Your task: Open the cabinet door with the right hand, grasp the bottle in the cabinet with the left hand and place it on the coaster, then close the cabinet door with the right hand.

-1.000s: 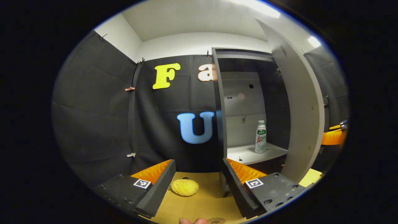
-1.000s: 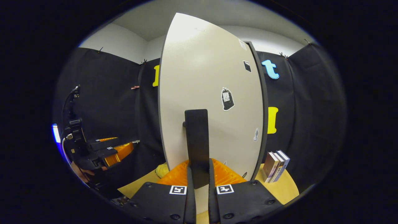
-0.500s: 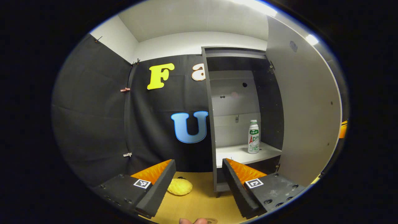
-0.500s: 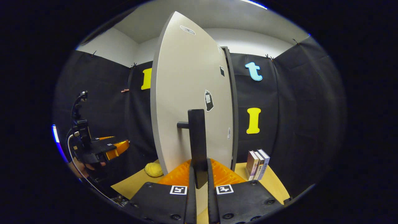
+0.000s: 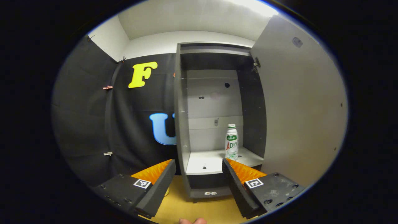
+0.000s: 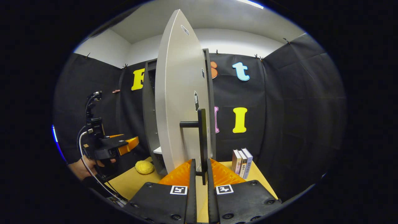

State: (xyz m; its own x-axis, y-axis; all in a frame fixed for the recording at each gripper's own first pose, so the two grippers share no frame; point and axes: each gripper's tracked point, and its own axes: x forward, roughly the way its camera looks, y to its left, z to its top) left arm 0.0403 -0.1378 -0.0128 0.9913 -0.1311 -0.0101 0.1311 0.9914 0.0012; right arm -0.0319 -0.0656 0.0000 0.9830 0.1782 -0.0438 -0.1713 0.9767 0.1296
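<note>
A grey cabinet (image 5: pixel 182 124) stands open on the yellow table. A white bottle with a green cap (image 5: pixel 232 142) stands upright on its shelf (image 5: pixel 211 161), toward the right. My left gripper (image 5: pixel 199 174) is open, in front of and below the shelf, apart from the bottle. The cabinet door (image 6: pixel 177 102) stands swung wide, seen almost edge-on in the right gripper view. My right gripper (image 6: pixel 199 174) is shut on the lower end of the door's black bar handle (image 6: pixel 202 140). Farther left there, the left gripper (image 6: pixel 115 146) is held by a hand (image 6: pixel 82 168).
A yellow knobbly lump (image 6: pixel 144 167) lies on the table left of the cabinet. Three books (image 6: pixel 242 161) stand upright on the table at the right of the cabinet. The door's inner face (image 5: pixel 301 102) walls off the right side of the left gripper view.
The door has swung further open with my right gripper on its handle. The left gripper has turned toward the cabinet, so the shelf and bottle now sit nearer the middle of its view.
</note>
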